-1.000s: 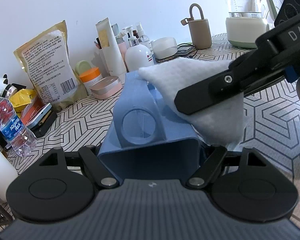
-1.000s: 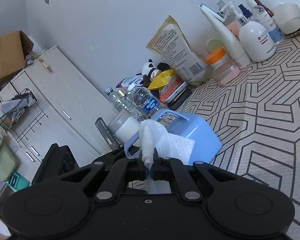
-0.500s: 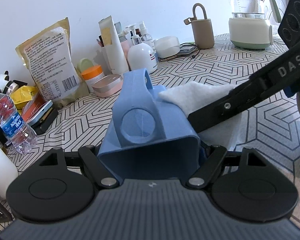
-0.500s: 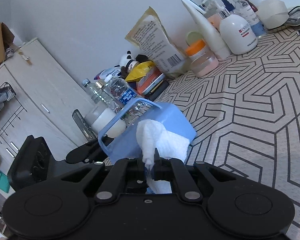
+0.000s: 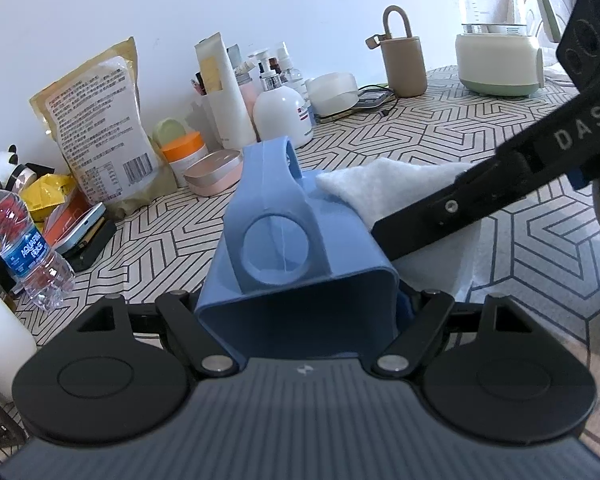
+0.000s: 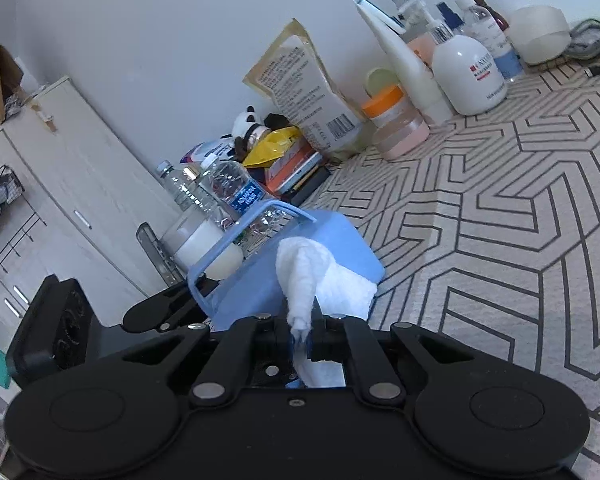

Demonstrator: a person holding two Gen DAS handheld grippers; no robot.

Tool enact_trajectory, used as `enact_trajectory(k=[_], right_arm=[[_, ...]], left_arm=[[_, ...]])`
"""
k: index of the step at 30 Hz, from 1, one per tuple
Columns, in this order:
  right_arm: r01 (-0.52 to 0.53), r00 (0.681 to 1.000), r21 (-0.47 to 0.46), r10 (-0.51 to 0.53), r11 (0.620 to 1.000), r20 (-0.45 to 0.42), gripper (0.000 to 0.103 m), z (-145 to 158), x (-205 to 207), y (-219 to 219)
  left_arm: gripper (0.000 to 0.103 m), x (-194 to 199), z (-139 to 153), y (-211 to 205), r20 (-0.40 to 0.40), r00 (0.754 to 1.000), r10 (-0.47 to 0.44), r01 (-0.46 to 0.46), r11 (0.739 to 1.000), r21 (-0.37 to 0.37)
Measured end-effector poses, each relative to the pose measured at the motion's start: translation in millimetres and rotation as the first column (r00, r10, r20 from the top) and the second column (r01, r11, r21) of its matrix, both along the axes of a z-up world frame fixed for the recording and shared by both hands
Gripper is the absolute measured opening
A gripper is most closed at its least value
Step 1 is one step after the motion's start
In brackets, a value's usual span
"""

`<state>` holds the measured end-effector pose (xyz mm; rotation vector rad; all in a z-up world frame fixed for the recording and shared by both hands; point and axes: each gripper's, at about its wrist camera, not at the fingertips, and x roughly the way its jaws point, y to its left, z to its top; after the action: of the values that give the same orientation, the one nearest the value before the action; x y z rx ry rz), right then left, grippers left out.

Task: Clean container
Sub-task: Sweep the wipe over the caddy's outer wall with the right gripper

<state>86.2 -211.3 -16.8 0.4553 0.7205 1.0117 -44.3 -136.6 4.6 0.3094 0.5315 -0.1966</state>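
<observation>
The blue plastic container (image 5: 300,280) with its loop handle (image 5: 268,172) fills the lower middle of the left wrist view, and my left gripper (image 5: 298,312) is shut on its near end. A white cloth (image 5: 400,188) lies against the container's right side. My right gripper (image 6: 300,334) is shut on that cloth (image 6: 320,280) and presses it onto the blue container (image 6: 340,248). One of its black fingers (image 5: 460,208) crosses the left wrist view over the cloth. The left gripper's fingertips are hidden by the container.
A patterned tabletop (image 6: 500,220) carries a brown pouch (image 5: 96,128), lotion bottles (image 5: 280,112), jars (image 5: 184,156), water bottles (image 5: 24,248), a tan holder (image 5: 404,64) and a kettle (image 5: 496,32) along the wall. A white cabinet (image 6: 72,184) stands beyond the table's left end.
My right gripper has dragged the cloth down from the container's upper right to lower on its right side. The left gripper has kept the container nearly still.
</observation>
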Motion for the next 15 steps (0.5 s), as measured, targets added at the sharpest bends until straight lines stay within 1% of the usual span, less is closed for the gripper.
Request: enact_trajectory(k=[10, 13, 15], right_arm=[[-0.028, 0.999, 0.024, 0.027, 0.999, 0.04, 0.009, 6, -6, 0], [-0.035, 0.997, 0.012, 0.034, 0.999, 0.069, 0.009, 8, -10, 3], [-0.049, 0.996, 0.027, 0.047, 0.998, 0.07, 0.009, 9, -11, 2]], left_arm=[[0.078, -1, -1, 0, 0.0, 1.0, 0.004, -0.004, 1.0, 0.003], [0.078, 0, -1, 0, -0.002, 1.0, 0.011, -0.011, 1.0, 0.003], [0.078, -1, -1, -1, 0.001, 1.0, 0.008, -0.008, 1.0, 0.007]])
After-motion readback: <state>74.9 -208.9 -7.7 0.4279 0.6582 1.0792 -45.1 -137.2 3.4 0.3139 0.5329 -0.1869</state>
